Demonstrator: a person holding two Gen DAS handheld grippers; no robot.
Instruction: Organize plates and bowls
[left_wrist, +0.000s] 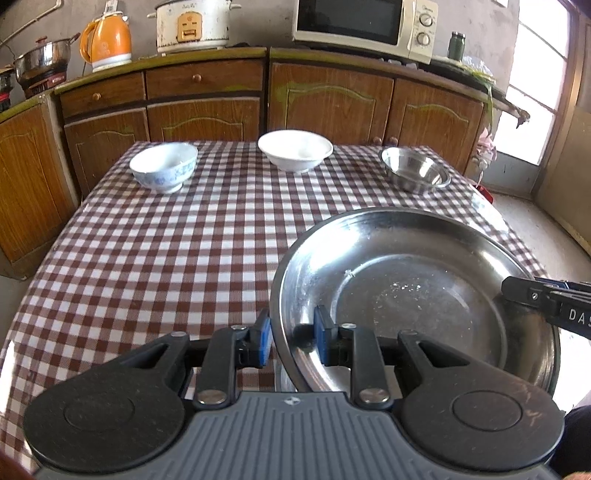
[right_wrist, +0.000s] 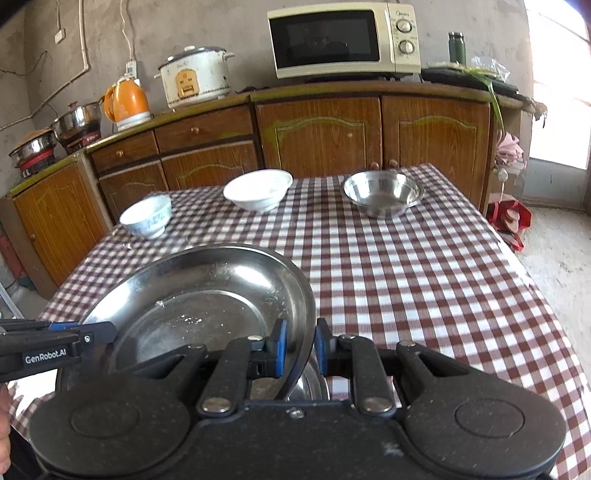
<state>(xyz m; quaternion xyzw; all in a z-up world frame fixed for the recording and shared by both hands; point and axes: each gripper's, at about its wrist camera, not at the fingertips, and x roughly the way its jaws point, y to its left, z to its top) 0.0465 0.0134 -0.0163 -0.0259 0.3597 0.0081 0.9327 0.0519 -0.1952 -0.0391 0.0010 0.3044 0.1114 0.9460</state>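
The steel plate (left_wrist: 417, 295) is being held by its rim between both grippers, left gripper (left_wrist: 291, 339) and right gripper (right_wrist: 298, 345), near the table's (left_wrist: 166, 258) front edge. Three bowls (left_wrist: 295, 149) at the far side are not yet being gathered; most work is remaining.

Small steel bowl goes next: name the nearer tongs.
Right. The right tongs straddle the large steel plate's right rim, facing the small steel bowl; left tongs straddle its left rim, farther.

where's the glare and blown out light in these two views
Left wrist view: window at right is blown out, and the steel plate mirrors bright patches. Right wrist view: window overexposed too, glare on the plate's far rim; cabinets curve from fisheye.
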